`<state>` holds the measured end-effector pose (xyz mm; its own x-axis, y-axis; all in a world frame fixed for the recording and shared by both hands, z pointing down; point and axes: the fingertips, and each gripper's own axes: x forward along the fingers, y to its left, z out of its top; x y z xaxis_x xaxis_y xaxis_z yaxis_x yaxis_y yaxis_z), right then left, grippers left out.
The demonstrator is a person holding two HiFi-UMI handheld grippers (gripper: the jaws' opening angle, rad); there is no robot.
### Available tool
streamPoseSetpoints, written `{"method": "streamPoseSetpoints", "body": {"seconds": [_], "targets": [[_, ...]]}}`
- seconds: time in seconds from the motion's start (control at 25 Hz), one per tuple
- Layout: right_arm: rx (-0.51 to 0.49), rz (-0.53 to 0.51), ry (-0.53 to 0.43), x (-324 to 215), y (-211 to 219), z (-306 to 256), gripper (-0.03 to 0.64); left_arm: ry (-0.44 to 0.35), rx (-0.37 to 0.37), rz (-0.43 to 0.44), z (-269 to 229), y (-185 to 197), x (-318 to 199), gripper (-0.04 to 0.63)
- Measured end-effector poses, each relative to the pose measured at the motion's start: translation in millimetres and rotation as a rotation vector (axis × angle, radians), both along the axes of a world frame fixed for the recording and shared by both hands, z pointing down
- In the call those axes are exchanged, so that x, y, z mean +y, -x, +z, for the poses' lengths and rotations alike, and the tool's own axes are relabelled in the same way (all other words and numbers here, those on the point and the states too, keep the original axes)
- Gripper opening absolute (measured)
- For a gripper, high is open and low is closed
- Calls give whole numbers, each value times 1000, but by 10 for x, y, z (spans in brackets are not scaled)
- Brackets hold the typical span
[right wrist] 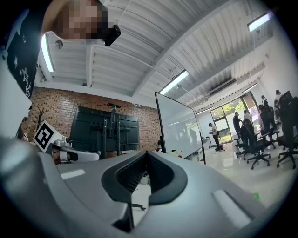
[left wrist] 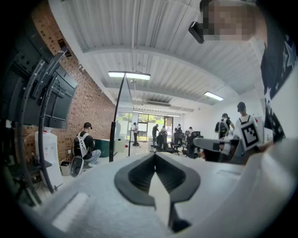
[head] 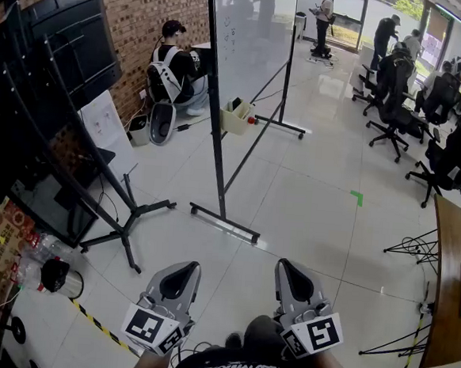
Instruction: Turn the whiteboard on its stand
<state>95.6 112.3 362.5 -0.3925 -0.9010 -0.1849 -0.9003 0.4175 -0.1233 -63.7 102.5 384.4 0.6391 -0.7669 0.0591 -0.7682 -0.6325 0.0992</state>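
The whiteboard (head: pixel 254 38) stands on its black wheeled stand (head: pixel 224 218) a few steps ahead, its face angled to the right. A beige tray (head: pixel 237 118) hangs at its lower edge. Both grippers are held low and close to me, well short of the board. My left gripper (head: pixel 187 266) is shut with nothing in it, and my right gripper (head: pixel 286 265) is shut and empty too. From the left gripper view the whiteboard (left wrist: pixel 121 100) is almost edge-on beyond my left gripper (left wrist: pixel 155 156). The right gripper view shows the whiteboard (right wrist: pixel 179 125) face past my right gripper (right wrist: pixel 146 153).
A black screen on a wheeled stand (head: pixel 124 218) fills the left side by the brick wall. A person (head: pixel 172 63) sits behind the board. Office chairs (head: pixel 396 105) and people are at the far right, a wooden table (head: pixel 454 276) near right. Striped tape (head: pixel 93 319) runs on the floor.
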Motion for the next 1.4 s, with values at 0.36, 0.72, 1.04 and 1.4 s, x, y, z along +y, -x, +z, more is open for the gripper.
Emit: {"method": "streamPoseSetpoints", "body": {"seconds": [0.36, 0.72, 1.04, 1.4], "targets": [[5, 17, 60, -769, -322, 363, 8, -3, 1, -13, 52, -165, -770, 2], [22, -97, 9, -1946, -519, 73, 8, -82, -4, -73, -174, -469, -1954, 2], [86, -242, 102, -2676, -532, 138, 8, -98, -16, -138, -298, -695, -2521, 2], [102, -293, 105, -3054, -406, 203, 8, -85, -6, -159, -355, -630, -2910, 2]]}}
